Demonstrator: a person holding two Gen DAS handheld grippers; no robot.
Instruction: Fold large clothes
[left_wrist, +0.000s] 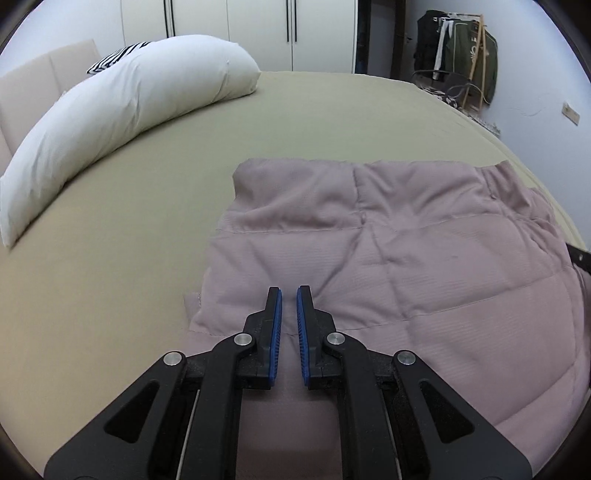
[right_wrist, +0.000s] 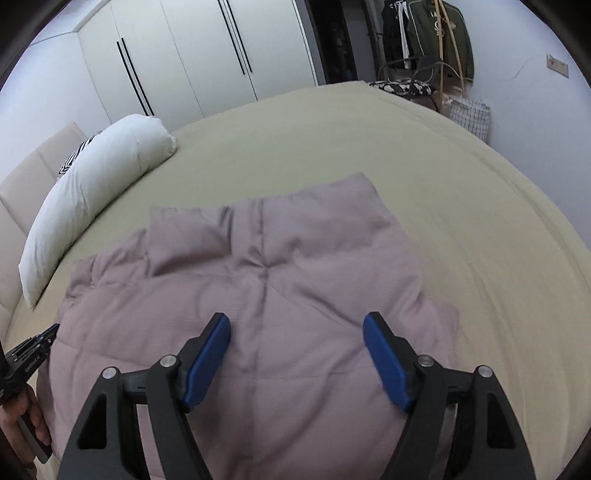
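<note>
Bedroom light falls flat on an olive-sheeted bed (left_wrist: 332, 122), where a mauve quilted jacket (left_wrist: 388, 266) lies partly folded near the close edge, its squared-off panel toward the mattress's middle. Over it hang both tongs: the left gripper (left_wrist: 289, 295) has its blue pads drawn nearly together with no cloth between them, and the right gripper (right_wrist: 296, 325) stands wide and empty above the padded fabric. Neither touches the jacket, so far as the views tell. A hand (right_wrist: 22, 424) carrying the left tool shows at the edge of the right view. A long white pillow (left_wrist: 122, 122) lies along the headboard, well clear of the jacket, with white wardrobes (right_wrist: 177, 62) and a clothes rack (left_wrist: 465, 62) beyond.

Judging by the layout, another fold remains. The puffy filling will likely spring back, so each gripper should probably bite a thick edge at matching corners, lift together, carry the layer across evenly and press it flat before letting go.
</note>
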